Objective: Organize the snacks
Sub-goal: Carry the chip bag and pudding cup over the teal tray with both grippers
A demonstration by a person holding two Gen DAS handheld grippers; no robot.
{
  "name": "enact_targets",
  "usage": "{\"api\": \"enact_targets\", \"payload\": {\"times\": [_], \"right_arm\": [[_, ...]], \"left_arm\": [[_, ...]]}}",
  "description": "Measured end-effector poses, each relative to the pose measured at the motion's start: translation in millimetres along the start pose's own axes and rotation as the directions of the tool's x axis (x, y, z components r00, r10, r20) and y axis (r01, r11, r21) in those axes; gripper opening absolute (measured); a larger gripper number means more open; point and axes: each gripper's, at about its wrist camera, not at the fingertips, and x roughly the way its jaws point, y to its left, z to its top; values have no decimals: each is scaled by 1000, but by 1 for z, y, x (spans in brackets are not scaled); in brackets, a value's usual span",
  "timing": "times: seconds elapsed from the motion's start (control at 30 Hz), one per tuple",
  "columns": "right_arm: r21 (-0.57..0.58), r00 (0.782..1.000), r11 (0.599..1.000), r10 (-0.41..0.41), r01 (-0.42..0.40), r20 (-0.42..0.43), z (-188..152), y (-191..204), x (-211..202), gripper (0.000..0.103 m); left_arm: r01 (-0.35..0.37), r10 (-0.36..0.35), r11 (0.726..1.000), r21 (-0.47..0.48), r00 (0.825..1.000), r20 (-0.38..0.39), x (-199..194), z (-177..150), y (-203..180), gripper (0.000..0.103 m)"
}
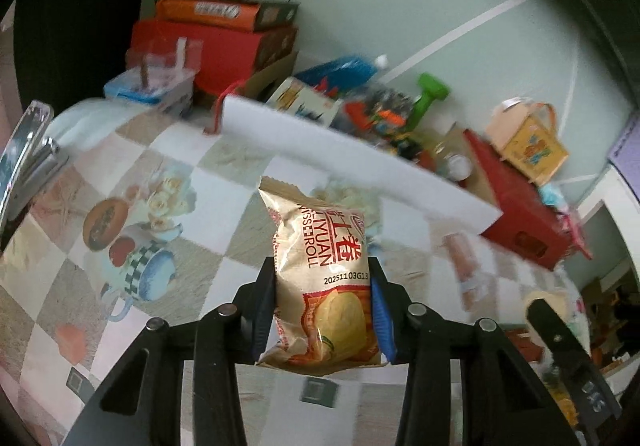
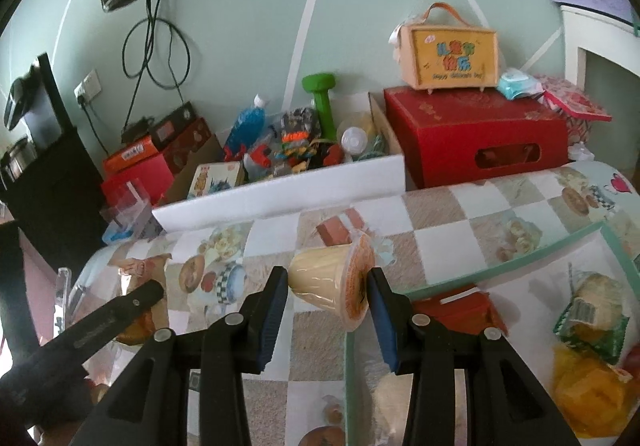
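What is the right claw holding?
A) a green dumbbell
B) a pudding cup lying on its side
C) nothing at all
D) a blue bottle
B: in the right wrist view, the right claw has its blue pads pressed on a pudding cup tipped sideways, its orange lid facing right, above the checkered tablecloth.
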Motion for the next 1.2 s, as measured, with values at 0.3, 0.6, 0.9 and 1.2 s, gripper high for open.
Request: {"api": "enact_targets", "payload": {"times": [0.3,0.6,0.9,1.2], "right_arm": [[144,981,978,-164,149,100,11,-57,-36,44],[306,920,895,-374,325,116,13,-122,-71,44],[248,914,893,-401,375,64,11,-120,-64,44],[190,918,902,-397,389,7,7,-121,-57,44]], "left_arm": [[176,-179,973,149,984,7,-17,-6,-69,44],[314,-306,890,330,949,-78,-22,-30,-145,44],[354,-314,831,429,935,-163,-18,-58,-188,44],[361,-292,810,463,932,-214,-9,-69,-198,44]]}}
